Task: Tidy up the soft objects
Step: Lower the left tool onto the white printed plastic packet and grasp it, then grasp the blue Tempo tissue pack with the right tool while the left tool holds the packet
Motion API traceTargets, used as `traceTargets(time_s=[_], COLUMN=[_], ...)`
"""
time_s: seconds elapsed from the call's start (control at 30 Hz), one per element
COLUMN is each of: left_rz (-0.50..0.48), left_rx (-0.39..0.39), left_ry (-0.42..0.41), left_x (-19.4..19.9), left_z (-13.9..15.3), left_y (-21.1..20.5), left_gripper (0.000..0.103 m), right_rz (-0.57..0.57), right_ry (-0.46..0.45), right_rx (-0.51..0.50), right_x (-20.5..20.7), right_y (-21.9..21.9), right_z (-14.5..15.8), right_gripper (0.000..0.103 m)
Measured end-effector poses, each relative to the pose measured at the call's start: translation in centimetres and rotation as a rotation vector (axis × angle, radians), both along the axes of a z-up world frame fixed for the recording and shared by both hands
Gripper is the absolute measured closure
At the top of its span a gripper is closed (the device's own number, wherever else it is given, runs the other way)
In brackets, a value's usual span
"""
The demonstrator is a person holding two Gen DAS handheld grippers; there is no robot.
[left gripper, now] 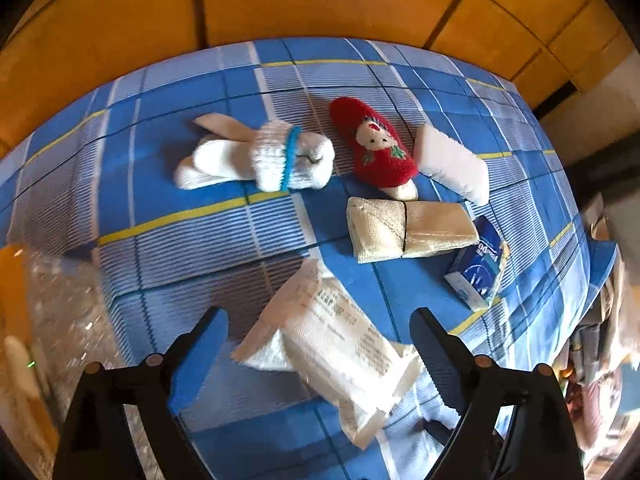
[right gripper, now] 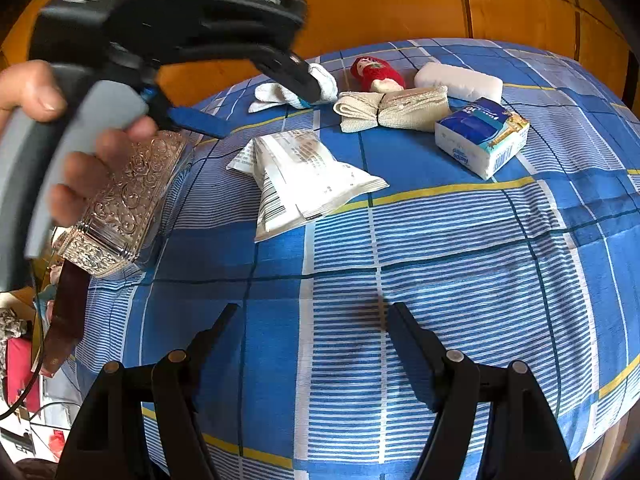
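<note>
Between my left claw's fingers: I am seeing the white packet (left gripper: 340,356) lying on the tabletop (left gripper: 200,248), untouched.
Left claw (left gripper: 320,328): standing apart, empty.
Right claw (right gripper: 312,320): standing apart, hovering empty, the packet beyond it.

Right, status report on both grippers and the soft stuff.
Left gripper open over the white packet, not gripping. Right gripper open, empty, over bare cloth. Socks, slipper, bandage, tissues unsorted. Nothing in the way.

We see a blue checked cloth (right gripper: 440,240) with white stripes and yellow lines. The slipper (left gripper: 374,146) is red, the sock bundle (left gripper: 256,160) white with a blue band, the bandage (left gripper: 408,228) beige.
</note>
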State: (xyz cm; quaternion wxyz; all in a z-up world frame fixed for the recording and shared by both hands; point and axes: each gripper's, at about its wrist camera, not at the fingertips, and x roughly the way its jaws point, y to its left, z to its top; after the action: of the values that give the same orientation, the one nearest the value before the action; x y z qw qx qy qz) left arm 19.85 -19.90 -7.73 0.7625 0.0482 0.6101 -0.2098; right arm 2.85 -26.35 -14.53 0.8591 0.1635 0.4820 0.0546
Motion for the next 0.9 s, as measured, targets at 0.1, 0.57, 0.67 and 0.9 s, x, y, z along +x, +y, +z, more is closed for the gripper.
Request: traceTargets(time_s=[0.1,0.57,0.67,0.9], left_rz=[0.017,-0.053,-0.1,-0.126], left_rx=[0.012,0.066,0.052,0.019], left_ry=[0.031,-0.032,-0.063,-0.123], left_x=[-1.0,-3.1,-3.6,-6.0], left_z=[-0.1,-5.2,-5.0,-4.6], left_y=[0.3,-3.3,-2.8,0.8], left_gripper=[0.01,0.014,0.022,0.024], right_rz=[-0.004,0.003,0.007,0.053], right_ry=[0.005,-0.004,-0.012,-0.015], right_rx=[0.01,0.015,0.053,0.072], right_x=[0.0,-0.2,-0.4,-0.3], right_y=[-0.3,-0.3,-0.7,-1.1], right_z=[0.1,-0.1,-0.2,-0.3], right_gripper=[0.028,0.027,0.023,0.02])
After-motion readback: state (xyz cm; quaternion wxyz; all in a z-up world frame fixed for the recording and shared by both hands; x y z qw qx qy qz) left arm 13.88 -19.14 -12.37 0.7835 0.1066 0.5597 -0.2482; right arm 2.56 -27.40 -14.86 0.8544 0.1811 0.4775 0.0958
